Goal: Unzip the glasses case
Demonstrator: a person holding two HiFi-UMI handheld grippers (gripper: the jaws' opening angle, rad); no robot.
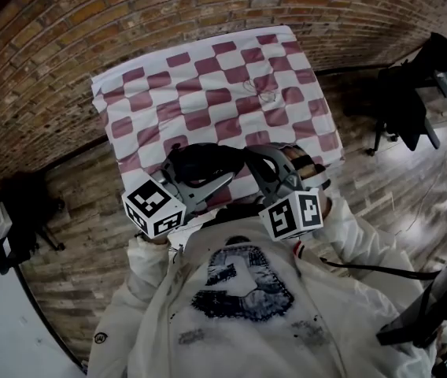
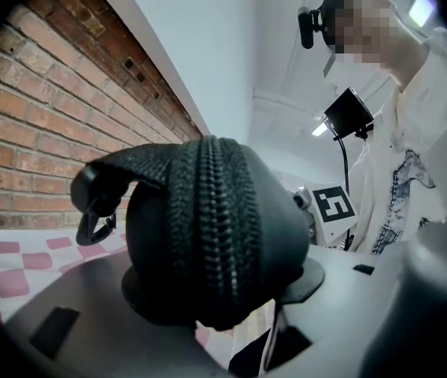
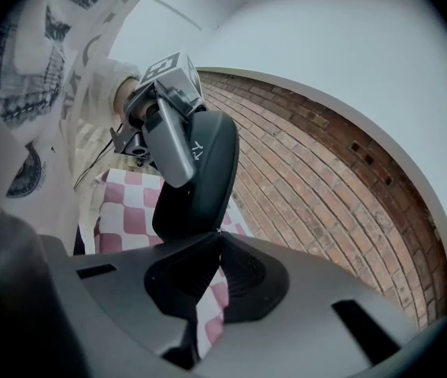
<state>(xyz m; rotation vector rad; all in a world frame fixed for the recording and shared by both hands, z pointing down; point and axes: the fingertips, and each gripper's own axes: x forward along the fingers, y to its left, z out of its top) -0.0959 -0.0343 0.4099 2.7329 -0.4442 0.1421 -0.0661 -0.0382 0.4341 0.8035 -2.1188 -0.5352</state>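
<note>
The glasses case (image 2: pixel 216 227) hangs over the desk's (image 1: pixel 208 77) near edge, its left end clamped in the left gripper (image 2: pixel 223 294). The right gripper (image 3: pixel 219 242), pressed together, meets its right end, and the case's length spans left to right between them.

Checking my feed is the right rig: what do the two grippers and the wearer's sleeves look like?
The left gripper and right gripper are grey plastic with black round-padded fingers; each carries a white cube with black square markers. Sleeves are cream.
</note>
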